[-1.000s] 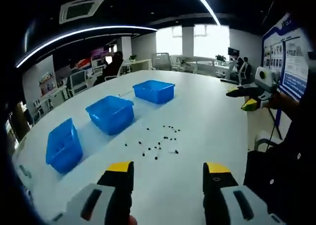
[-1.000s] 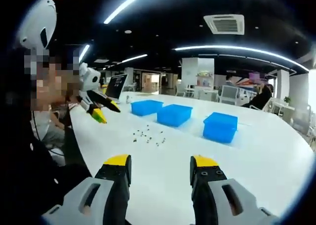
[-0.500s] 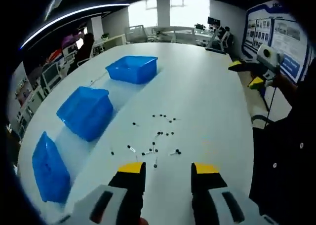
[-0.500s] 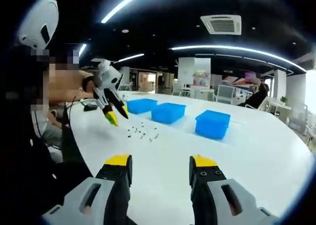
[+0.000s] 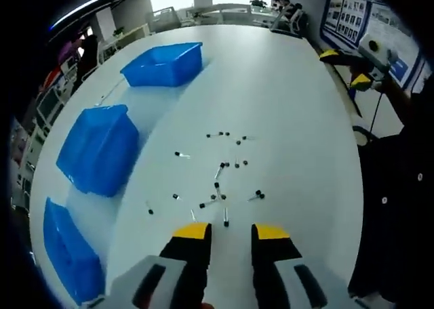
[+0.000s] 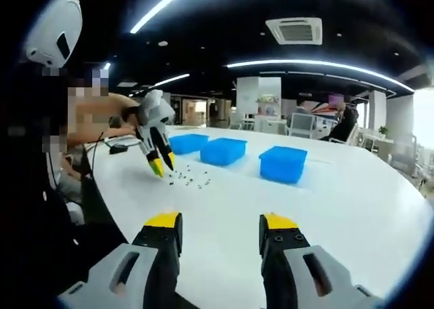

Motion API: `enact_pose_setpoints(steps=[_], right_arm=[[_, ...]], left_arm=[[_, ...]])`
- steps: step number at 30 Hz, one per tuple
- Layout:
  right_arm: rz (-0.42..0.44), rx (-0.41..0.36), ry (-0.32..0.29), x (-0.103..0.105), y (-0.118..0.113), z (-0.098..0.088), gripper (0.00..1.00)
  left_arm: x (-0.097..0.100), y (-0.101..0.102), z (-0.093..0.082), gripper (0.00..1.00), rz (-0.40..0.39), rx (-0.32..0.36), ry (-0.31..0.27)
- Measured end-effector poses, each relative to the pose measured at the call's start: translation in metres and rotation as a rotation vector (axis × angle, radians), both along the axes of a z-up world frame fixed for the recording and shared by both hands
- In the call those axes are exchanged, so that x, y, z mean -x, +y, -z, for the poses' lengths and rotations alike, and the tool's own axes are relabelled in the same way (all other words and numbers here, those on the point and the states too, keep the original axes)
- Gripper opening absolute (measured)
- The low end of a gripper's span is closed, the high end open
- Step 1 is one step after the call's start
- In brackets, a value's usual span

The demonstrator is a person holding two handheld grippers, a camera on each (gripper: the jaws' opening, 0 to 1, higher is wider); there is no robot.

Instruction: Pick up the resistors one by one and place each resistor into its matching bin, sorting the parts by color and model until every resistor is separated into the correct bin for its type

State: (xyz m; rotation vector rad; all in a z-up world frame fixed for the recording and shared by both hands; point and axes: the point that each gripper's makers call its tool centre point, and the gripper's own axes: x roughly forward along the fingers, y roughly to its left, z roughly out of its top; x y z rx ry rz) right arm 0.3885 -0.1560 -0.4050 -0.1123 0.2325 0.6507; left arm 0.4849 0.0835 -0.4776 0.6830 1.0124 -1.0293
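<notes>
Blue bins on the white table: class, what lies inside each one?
The far blue bin shows a bare blue floor. The middle bin and near bin show only outer walls; their insides are hidden.

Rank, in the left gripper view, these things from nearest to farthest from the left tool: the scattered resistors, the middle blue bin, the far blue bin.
From the left tool:
1. Scattered resistors, on the white table just ahead of the tips.
2. Middle blue bin, ahead to the left.
3. Far blue bin, farther up the table, upper left.
</notes>
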Motion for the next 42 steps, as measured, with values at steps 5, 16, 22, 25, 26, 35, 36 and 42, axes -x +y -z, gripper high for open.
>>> enact_pose_setpoints(steps=[5, 16, 22, 25, 26, 35, 36, 42], right_arm=[[0.013, -0.004, 0.007, -0.001, -0.004, 0.001, 0.46], [0.027, -0.005, 0.017, 0.000, -0.006, 0.003, 0.46], [0.022, -0.003, 0.022, 0.000, -0.006, 0.005, 0.46], [0.022, -0.002, 0.026, 0.000, -0.006, 0.008, 0.46], [0.022, 0.000, 0.027, 0.000, -0.006, 0.008, 0.46], [0.013, 0.001, 0.022, 0.002, -0.004, 0.007, 0.46], [0.012, 0.000, 0.020, 0.002, -0.003, 0.006, 0.45], [0.013, -0.008, 0.009, 0.001, -0.002, 0.002, 0.45]], left_arm=[[-0.002, -0.002, 0.001, 0.24, 0.008, 0.002, 0.035], [-0.008, 0.001, 0.004, 0.13, -0.003, -0.010, 0.068], [-0.006, -0.004, 0.005, 0.10, 0.022, -0.009, 0.062], [-0.002, -0.007, 0.006, 0.06, 0.040, -0.003, 0.075], [-0.002, -0.007, 0.006, 0.06, 0.040, -0.002, 0.077], [0.002, -0.005, 0.006, 0.06, -0.038, 0.088, 0.080], [0.001, -0.004, 0.005, 0.05, -0.053, 0.111, 0.073], [-0.005, 0.003, -0.016, 0.05, -0.219, 0.372, -0.032]])
